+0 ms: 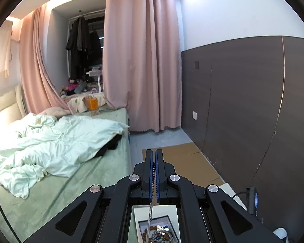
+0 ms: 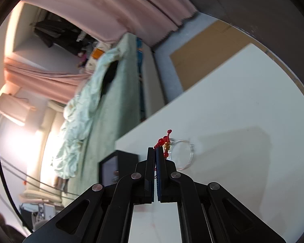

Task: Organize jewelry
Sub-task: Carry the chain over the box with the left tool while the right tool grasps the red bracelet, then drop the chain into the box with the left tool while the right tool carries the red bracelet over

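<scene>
Red beads are the main thing right now: the right gripper [image 2: 154, 148] has its jaws pinched tight on a red beaded piece [image 2: 164, 141], which sticks out past the fingertips and a bit to the right, its long axis running roughly along the fingers. It's lifted off the white table [image 2: 243, 121], as far as I can tell. Just beyond it on the table lies a clear bangle [image 2: 182, 154], flat and untouched.

Over on the other side, the left gripper [image 1: 154, 151] is also clamped shut, on a thin beaded chain [image 1: 153, 174] that runs back between the fingers and dangles straight down toward the jewelry box [image 1: 173, 220] right under it. That box is open, white rim with a dark inside, and already has a pile of mixed beads and a silvery charm in it. The bottom of the chain reaches into the box or just about; hard to say if it touches.

So my read: the left hand is the nearer one to the box, basically right over it. The right view shows a dark box edge [image 2: 119, 162] to the near left of its fingers, so the red piece would need to travel left and down.
</scene>
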Available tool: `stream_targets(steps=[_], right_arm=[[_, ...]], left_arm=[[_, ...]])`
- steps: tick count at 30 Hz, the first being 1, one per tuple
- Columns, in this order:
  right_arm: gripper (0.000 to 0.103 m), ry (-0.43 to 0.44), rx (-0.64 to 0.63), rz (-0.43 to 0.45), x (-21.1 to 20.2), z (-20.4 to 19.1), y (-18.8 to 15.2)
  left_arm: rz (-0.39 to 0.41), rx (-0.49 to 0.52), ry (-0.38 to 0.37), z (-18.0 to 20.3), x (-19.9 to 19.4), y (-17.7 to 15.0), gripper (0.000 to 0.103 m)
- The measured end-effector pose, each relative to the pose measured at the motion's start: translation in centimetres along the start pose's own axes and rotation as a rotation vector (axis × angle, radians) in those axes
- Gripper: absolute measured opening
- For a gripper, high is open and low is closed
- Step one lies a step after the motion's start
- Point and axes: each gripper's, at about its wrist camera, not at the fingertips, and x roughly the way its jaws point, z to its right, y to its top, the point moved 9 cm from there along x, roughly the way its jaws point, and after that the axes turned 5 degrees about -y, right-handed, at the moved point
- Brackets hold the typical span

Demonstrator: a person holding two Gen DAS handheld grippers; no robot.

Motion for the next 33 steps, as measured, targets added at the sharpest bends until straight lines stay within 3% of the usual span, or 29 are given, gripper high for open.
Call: stream_targets(steps=[9, 14, 20, 25, 27, 28, 29, 31, 33], right_arm=[[0.003, 0.132, -0.083, 0.046, -2.3, -4.5, -1.5], [0.003, 0.209, -0.064, 0.034, -2.4, -6.2, -2.2], [0.003, 0.228, -0.069, 0.026, -1.5, -7.3, -3.3], [0.003, 0.231, -0.1, 0.03, -1.0, -8.3, -3.8], [0.003, 0.228, -0.118, 0.031, -0.7, -8.7, -3.9], [0.003, 0.228, -0.125, 0.033, -0.6, -8.9, -4.0], [0.003, 0.228, -0.131, 0.034, -0.4, -9.1, -4.0], [0.003, 0.228, -0.142, 0.035, 0.1, -9.4, -4.2], [0.003, 0.232, -0.157, 0.036, 0.5, -9.8, -4.5]], left_arm=[[-0.036, -0.038, -0.024, -0.2, 1.1, -3.4, 0.002], [-0.114, -0.078, -0.012, -0.6, 3.6, -7.9, 0.002], [-0.221, -0.19, -0.037, -1.8, 6.5, -14.5, 0.002], [-0.309, -0.333, -0.123, -2.3, 8.6, -19.4, 0.005], [-0.349, -0.35, -0.146, -2.4, 9.4, -21.5, 0.012], [-0.351, -0.356, -0.149, -2.4, 9.6, -22.3, 0.024], [-0.355, -0.366, -0.148, -2.7, 9.7, -23.0, 0.044], [-0.401, -0.4, -0.131, -3.4, 9.7, -24.1, 0.063], [-0.375, -0.432, -0.153, -4.1, 9.2, -23.6, 0.065]])
